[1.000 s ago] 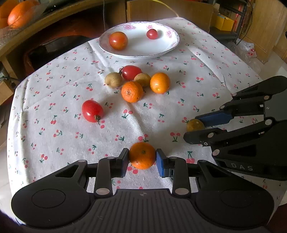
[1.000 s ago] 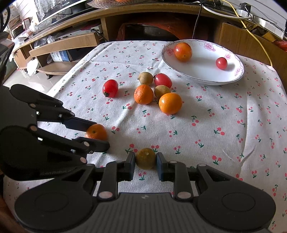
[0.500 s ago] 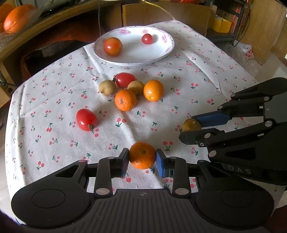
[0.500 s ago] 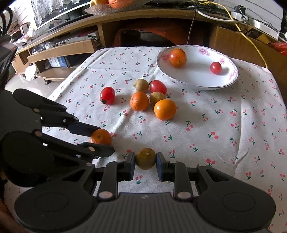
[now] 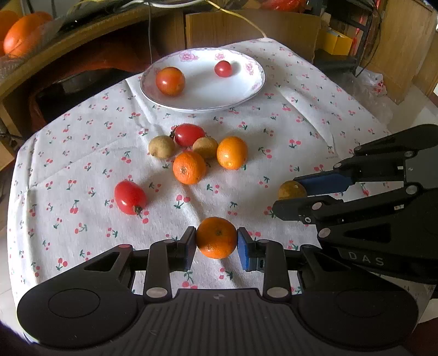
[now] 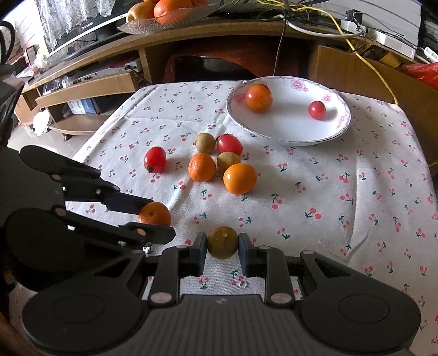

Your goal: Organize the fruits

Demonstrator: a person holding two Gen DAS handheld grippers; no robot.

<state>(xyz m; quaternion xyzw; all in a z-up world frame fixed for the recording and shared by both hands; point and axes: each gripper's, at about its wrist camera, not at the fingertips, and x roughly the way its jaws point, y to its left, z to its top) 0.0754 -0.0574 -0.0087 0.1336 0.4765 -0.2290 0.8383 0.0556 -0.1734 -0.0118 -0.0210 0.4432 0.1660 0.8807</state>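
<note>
My left gripper point(image 5: 216, 241) is shut on a small orange point(image 5: 216, 237) and holds it above the cherry-print cloth; both also show in the right wrist view, gripper point(image 6: 149, 219) and orange point(image 6: 155, 214). My right gripper point(image 6: 222, 245) is shut on a yellow-brown round fruit point(image 6: 222, 242), also in the left wrist view point(image 5: 291, 189). A white flowered plate point(image 5: 241, 90) at the far side holds a tomato point(image 5: 170, 81) and a cherry tomato point(image 5: 223, 68). Loose oranges point(image 5: 189, 167), tomatoes point(image 5: 129, 197) and brown fruits point(image 5: 161, 147) lie mid-table.
The table stands against a wooden desk with a glass bowl of oranges point(image 6: 164, 11) on top. Cardboard and cables point(image 6: 364, 52) lie behind the plate. The cloth's edge drops off at left point(image 6: 90, 145) and right.
Both grippers have lifted and pulled back with their fruits, so the table and plate look farther away. Both grips are unchanged.
</note>
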